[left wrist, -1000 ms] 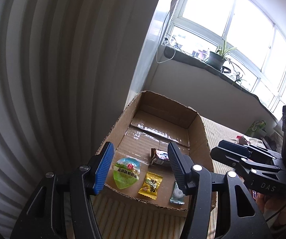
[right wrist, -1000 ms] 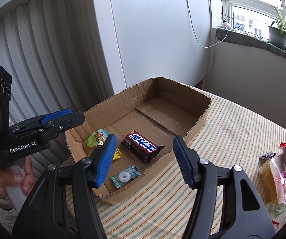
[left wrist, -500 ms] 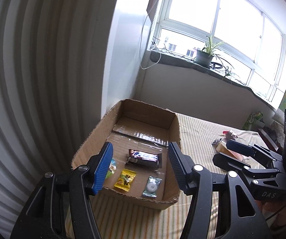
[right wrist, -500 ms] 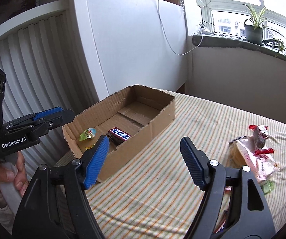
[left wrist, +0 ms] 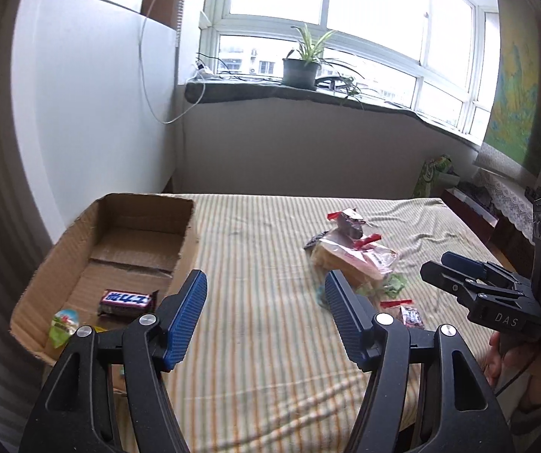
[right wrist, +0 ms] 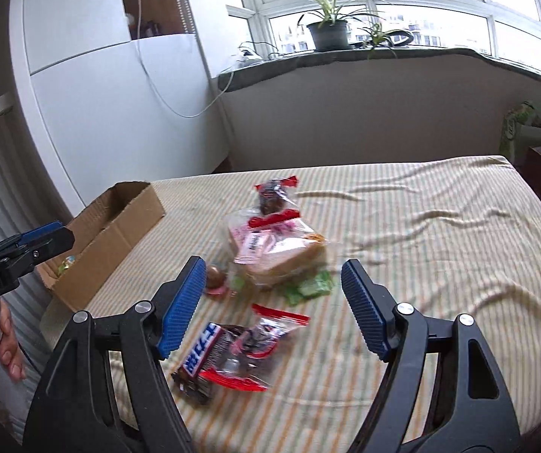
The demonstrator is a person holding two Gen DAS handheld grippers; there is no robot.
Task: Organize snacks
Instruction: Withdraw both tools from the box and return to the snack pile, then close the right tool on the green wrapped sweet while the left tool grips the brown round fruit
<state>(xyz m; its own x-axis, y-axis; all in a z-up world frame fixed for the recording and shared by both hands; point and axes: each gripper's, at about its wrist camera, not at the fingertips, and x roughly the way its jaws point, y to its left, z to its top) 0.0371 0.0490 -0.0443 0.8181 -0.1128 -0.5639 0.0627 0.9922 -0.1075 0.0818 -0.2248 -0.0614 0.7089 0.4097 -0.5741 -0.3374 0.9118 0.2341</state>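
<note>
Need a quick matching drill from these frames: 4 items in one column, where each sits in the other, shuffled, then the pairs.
Items:
1. chocolate bar
2. bread packet
3. potted plant
4. left gripper

Places:
A. on the windowsill
B. inside the cardboard box
C. open over the striped cloth
D. in the snack pile on the cloth

Pairs: 1-B, 2-D, 3-A, 4-C

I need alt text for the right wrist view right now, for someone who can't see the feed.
The open right claw hovers empty over a pile of wrapped snacks on a striped tablecloth: a bagged bread slice, a chocolate bar and small packets. The cardboard box sits to the left, with the left claw beside it.
</note>
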